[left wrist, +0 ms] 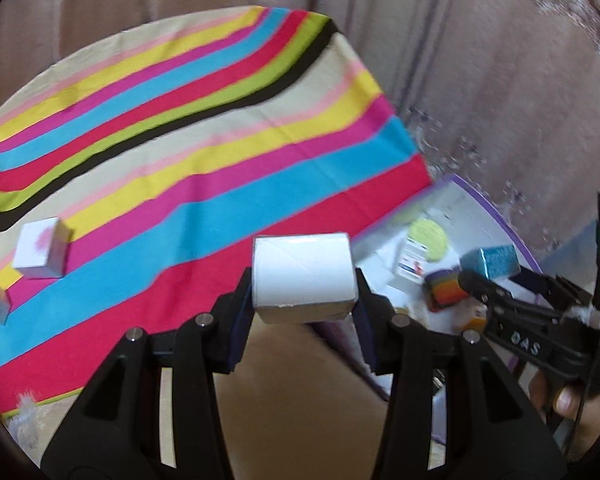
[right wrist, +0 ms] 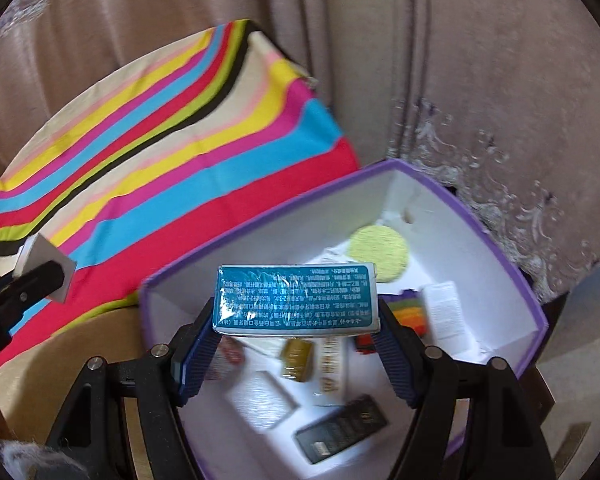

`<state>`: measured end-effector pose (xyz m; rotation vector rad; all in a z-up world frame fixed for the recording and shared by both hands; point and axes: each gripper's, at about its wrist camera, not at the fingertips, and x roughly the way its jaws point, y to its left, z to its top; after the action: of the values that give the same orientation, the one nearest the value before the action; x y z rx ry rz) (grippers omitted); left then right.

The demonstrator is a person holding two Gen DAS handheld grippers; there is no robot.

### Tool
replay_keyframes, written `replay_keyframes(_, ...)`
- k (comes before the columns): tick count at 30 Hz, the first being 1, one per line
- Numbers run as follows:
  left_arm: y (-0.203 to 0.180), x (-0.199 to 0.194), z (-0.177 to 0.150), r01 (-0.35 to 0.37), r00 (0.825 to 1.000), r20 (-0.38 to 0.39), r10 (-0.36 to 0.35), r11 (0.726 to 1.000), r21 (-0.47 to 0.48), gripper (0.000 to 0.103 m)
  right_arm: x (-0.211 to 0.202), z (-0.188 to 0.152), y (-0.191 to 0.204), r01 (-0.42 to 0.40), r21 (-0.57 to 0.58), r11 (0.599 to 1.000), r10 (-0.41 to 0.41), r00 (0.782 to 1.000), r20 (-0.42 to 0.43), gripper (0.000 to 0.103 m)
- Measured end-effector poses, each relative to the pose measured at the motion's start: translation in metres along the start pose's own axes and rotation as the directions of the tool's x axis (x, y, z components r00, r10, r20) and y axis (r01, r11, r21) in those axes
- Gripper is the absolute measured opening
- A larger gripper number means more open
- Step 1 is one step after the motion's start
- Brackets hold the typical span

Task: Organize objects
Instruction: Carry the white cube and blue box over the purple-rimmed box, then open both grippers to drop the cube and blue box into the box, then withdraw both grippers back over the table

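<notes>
At the left wrist view's centre, the left gripper [left wrist: 304, 308] is clamping a white box [left wrist: 303, 278] in its jaws over the striped cloth [left wrist: 180, 152]. In the right wrist view, the right gripper [right wrist: 296, 340] is gripping a teal box [right wrist: 296, 298] above the purple-rimmed bin [right wrist: 512, 264].

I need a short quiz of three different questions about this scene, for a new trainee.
1. True or false: the left gripper holds a plain white cardboard box.
2. What does the right gripper hold?
A. teal printed carton
B. glass bottle
3. Fill in: the round yellow-green pad lies inside the purple-rimmed white ____.

Key: 1 true; 2 A; 3 bin.
</notes>
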<state>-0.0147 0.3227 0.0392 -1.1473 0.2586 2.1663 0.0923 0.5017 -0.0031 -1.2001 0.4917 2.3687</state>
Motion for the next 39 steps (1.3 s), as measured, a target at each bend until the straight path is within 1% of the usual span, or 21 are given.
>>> replay_keyframes(4, -0.026, 0.007, -0.004, 0.046, 0.998, -0.040, -0.044, 0.998, 0.053, 0.049, -0.002, 0.000, -0.024, 0.054, 0.020, 0.998, -0.054, 0.999, 0.005, 0.073)
replay_keyframes(9, -0.054, 0.014, -0.008, 0.093, 0.993, -0.078, -0.085, 0.990, 0.108, 0.049, -0.003, 0.000, -0.044, 0.107, 0.041, 0.993, -0.107, 0.994, 0.012, 0.074)
replay_keyframes(12, -0.064, 0.017, -0.011, 0.123, 0.989, -0.101, -0.111, 0.984, 0.127, 0.049, -0.005, -0.001, -0.055, 0.117, 0.063, 0.991, -0.118, 0.993, 0.012, 0.074)
replay_keyframes(15, -0.070, 0.018, -0.011, 0.146, 0.986, -0.106, -0.132, 0.979, 0.142, 0.050, -0.006, -0.001, -0.060, 0.119, 0.074, 0.990, -0.120, 0.993, 0.012, 0.074)
replay_keyframes(16, -0.071, 0.017, -0.012, 0.158, 0.984, -0.108, -0.143, 0.977, 0.146, 0.050, -0.006, -0.002, -0.060, 0.119, 0.073, 0.990, -0.120, 0.993, 0.012, 0.074)
replay_keyframes(17, -0.072, 0.017, -0.012, 0.163, 0.983, -0.109, -0.148, 0.975, 0.149, 0.057, -0.005, -0.001, -0.060, 0.120, 0.072, 0.990, -0.122, 0.993, 0.012, 0.074)
replay_keyframes(18, -0.072, 0.016, -0.012, 0.160, 0.984, -0.107, -0.145, 0.976, 0.146, 0.065, -0.006, -0.002, -0.060, 0.122, 0.071, 0.990, -0.123, 0.992, 0.013, 0.074)
replay_keyframes(19, -0.070, 0.015, -0.011, 0.160, 0.984, -0.103, -0.147, 0.977, 0.139, 0.067, -0.005, -0.002, -0.059, 0.123, 0.072, 0.990, -0.124, 0.992, 0.013, 0.074)
replay_keyframes(21, -0.067, 0.016, -0.010, 0.168, 0.983, -0.100, -0.156, 0.979, 0.119, 0.067, -0.005, -0.001, -0.058, 0.117, 0.069, 0.991, -0.118, 0.993, 0.015, 0.077)
replay_keyframes(23, -0.064, 0.017, -0.009, 0.169, 0.982, -0.098, -0.159, 0.980, 0.107, 0.068, -0.005, -0.001, -0.055, 0.112, 0.062, 0.992, -0.113, 0.993, 0.018, 0.082)
replay_keyframes(24, -0.063, 0.017, -0.009, 0.169, 0.983, -0.095, -0.160, 0.981, 0.098, 0.068, -0.005, 0.000, -0.053, 0.113, 0.059, 0.992, -0.115, 0.993, 0.018, 0.083)
replay_keyframes(28, -0.056, 0.015, -0.007, 0.173, 0.982, -0.083, -0.168, 0.982, 0.069, 0.068, -0.005, -0.001, -0.047, 0.109, 0.043, 0.993, -0.110, 0.994, 0.017, 0.083)
replay_keyframes(32, -0.046, 0.011, -0.006, 0.163, 0.985, -0.065, -0.160, 0.986, 0.047, 0.068, -0.007, -0.001, -0.041, 0.111, 0.033, 0.993, -0.111, 0.994, 0.019, 0.083)
replay_keyframes(35, -0.034, 0.007, -0.003, 0.147, 0.988, -0.050, -0.146, 0.989, 0.029, 0.069, -0.008, 0.001, -0.034, 0.110, 0.016, 0.994, -0.110, 0.994, 0.018, 0.083)
replay_keyframes(39, -0.009, 0.003, 0.000, 0.121, 0.992, -0.035, -0.122, 0.992, -0.018, 0.069, -0.012, 0.004, -0.019, 0.099, -0.012, 0.995, -0.098, 0.995, 0.025, 0.083)
